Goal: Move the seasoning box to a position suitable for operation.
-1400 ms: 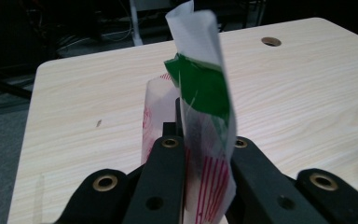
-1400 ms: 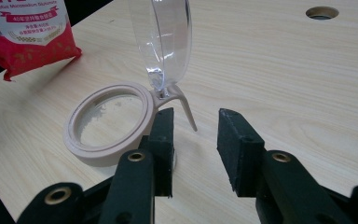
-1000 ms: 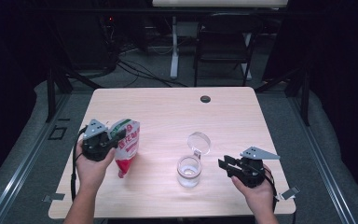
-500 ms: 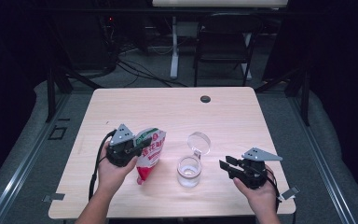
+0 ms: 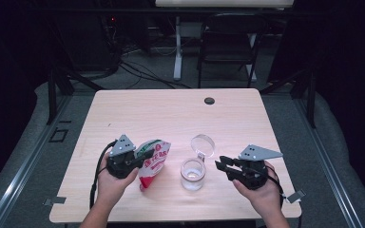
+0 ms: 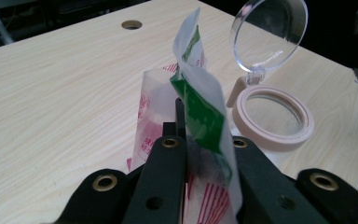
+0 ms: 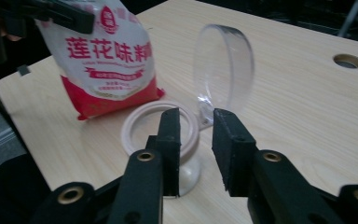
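A red, white and green seasoning bag (image 5: pixel 154 160) hangs tilted over the table, just left of a small clear jar (image 5: pixel 192 174). My left gripper (image 5: pixel 142 156) is shut on the bag's top edge; in the left gripper view the jaws (image 6: pixel 191 135) pinch the bag (image 6: pixel 200 93). The jar's hinged clear lid (image 5: pixel 203 144) stands open above its pink rim (image 6: pixel 272 116). My right gripper (image 5: pixel 222 165) hovers just right of the jar, apart from it. Its jaws (image 7: pixel 198 121) have just been closing but stay open with nothing between them; the jar (image 7: pixel 137 123) lies beyond them.
The wooden table (image 5: pixel 171 109) has a round cable hole (image 5: pixel 209 100) near its far edge. Bare wood lies behind the jar and bag. A chair (image 5: pixel 228 42) and cables stand on the dark floor beyond the table.
My left gripper has carried the bag to the right, close to the jar, and tilted it. My right gripper has risen slightly and its jaws have narrowed.
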Demonstrator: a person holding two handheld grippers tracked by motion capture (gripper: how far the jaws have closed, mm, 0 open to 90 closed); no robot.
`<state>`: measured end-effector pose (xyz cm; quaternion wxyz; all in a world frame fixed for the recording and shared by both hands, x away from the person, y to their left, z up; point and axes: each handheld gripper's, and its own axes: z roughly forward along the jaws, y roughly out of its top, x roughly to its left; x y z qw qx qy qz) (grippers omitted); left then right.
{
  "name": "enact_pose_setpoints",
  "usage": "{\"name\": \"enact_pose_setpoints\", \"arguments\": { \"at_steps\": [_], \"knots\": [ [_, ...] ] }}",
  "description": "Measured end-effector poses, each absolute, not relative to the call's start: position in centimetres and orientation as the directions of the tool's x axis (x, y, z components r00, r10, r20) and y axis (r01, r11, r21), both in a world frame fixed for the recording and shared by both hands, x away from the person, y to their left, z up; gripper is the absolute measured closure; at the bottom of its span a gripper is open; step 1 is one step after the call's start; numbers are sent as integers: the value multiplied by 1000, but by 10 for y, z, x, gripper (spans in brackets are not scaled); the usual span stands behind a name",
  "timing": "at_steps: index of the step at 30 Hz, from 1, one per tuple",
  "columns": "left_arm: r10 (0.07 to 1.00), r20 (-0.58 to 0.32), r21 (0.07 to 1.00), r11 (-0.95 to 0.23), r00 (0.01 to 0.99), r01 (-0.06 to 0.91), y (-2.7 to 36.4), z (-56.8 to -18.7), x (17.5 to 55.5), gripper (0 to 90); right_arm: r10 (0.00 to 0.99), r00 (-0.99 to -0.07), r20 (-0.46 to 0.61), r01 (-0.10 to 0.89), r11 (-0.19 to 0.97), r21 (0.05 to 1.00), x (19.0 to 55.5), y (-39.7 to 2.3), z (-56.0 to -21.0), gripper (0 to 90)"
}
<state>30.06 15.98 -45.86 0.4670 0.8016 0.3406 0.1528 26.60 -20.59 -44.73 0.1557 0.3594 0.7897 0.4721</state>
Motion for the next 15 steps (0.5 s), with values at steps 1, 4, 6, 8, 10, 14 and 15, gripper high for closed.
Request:
{"name": "enact_pose_setpoints", "arguments": {
  "at_steps": [1, 4, 6, 8, 10, 14, 15],
  "knots": [
    [687, -78, 851, -331, 722, 407, 161, -459, 300, 900, 706, -702, 94, 419, 302, 856, 266, -203, -446, 753],
    [686, -93, 850, -323, 722, 417, 163, -461, 297, 900, 686, -722, 91, 413, 322, 852, 268, -195, -444, 776],
    [686, -105, 848, -317, 720, 425, 164, -464, 296, 900, 670, -737, 91, 412, 338, 846, 270, -190, -444, 785],
    [685, -117, 847, -310, 719, 433, 164, -468, 295, 900, 654, -751, 89, 411, 357, 839, 274, -184, -444, 792],
    [686, -116, 844, -313, 718, 436, 163, -470, 293, 900, 643, -761, 85, 409, 373, 833, 277, -177, -445, 794],
    [680, -112, 844, -321, 725, 431, 159, -472, 291, 900, 619, -781, 91, 406, 390, 827, 285, -163, -447, 793],
    [681, -106, 846, -322, 725, 426, 158, -473, 291, 900, 609, -787, 92, 405, 399, 822, 287, -160, -447, 793]
  ]
}}
